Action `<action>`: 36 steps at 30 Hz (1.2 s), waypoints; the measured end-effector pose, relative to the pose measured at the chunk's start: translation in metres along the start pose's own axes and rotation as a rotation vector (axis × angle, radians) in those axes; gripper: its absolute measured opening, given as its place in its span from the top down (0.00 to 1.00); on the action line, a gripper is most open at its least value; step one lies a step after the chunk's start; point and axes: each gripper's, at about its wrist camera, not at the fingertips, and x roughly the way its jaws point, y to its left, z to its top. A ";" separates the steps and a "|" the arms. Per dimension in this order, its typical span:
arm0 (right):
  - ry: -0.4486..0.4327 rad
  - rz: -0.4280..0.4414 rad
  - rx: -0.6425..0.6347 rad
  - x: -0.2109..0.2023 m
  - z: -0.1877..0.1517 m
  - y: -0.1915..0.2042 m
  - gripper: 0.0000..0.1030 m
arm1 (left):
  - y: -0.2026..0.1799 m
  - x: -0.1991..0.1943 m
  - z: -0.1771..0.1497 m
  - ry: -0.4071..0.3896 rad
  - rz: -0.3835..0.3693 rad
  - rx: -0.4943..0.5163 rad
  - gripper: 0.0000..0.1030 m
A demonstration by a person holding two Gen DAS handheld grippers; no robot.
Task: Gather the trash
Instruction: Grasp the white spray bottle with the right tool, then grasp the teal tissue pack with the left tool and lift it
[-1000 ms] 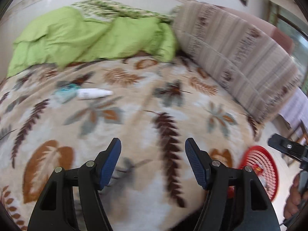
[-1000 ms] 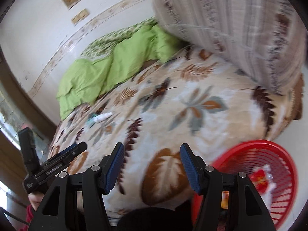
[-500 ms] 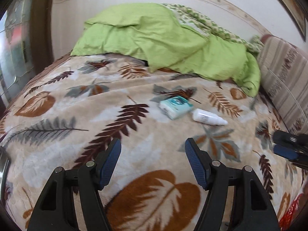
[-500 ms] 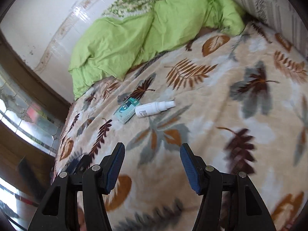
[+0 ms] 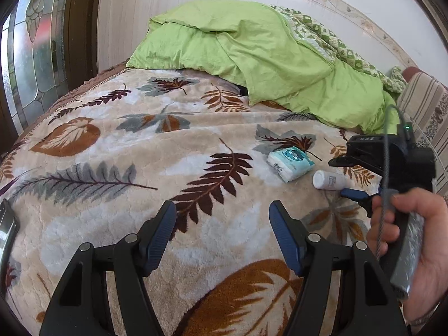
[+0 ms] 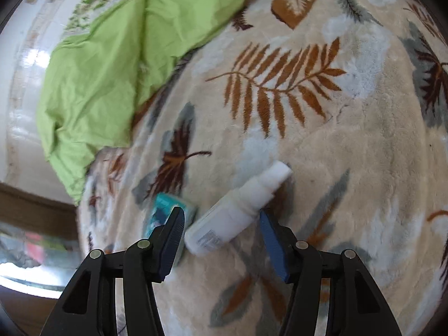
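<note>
A white spray bottle (image 6: 238, 210) lies on its side on the leaf-patterned blanket (image 6: 350, 145), with a teal tissue pack (image 6: 161, 211) just left of it. My right gripper (image 6: 221, 212) is down at the bottle, one finger on each side of its body. Its jaws are closing, and I see no firm squeeze of the pads on the bottle. In the left wrist view the tissue pack (image 5: 291, 165) and the bottle (image 5: 327, 179) lie to the right, where the right gripper (image 5: 345, 177) straddles the bottle. My left gripper (image 5: 222, 205) hangs open and empty over the blanket, well short of both.
A crumpled green quilt (image 5: 252, 56) is piled at the far end of the bed. A striped cushion (image 5: 425, 112) lines the right side, and a patterned glass window (image 5: 33, 56) stands at the left. A person's hand (image 5: 408, 235) holds the right gripper's handle. A dark flat object (image 5: 7, 229) lies at the left edge.
Both views swung away from the red basket toward the head of the bed. The right gripper came down over the bottle and its jaws narrowed. The left gripper has slowed.
</note>
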 end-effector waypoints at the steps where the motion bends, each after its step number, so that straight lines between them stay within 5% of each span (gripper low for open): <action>1: 0.006 -0.017 0.011 0.006 0.003 0.000 0.47 | -0.001 0.002 0.001 0.001 0.001 0.000 0.34; 6: 0.015 -0.041 -0.165 0.007 -0.003 0.013 0.63 | -0.005 0.008 0.002 0.013 -0.009 0.010 0.34; 13: -0.077 -0.060 -0.395 -0.061 -0.050 -0.014 0.64 | -0.025 0.023 0.020 -0.007 -0.074 0.073 0.34; 21: -0.118 0.011 -0.414 -0.082 -0.064 -0.047 0.64 | -0.083 0.089 0.055 0.075 -0.172 0.232 0.27; 27: -0.109 0.038 -0.405 -0.083 -0.054 -0.054 0.64 | -0.105 0.137 0.068 0.123 -0.172 0.290 0.26; 33: -0.099 0.043 -0.377 -0.085 -0.046 -0.067 0.64 | -0.117 0.165 0.047 0.209 -0.152 0.387 0.26; 36: -0.096 0.053 -0.364 -0.085 -0.043 -0.067 0.64 | -0.115 0.169 0.047 0.220 -0.127 0.372 0.35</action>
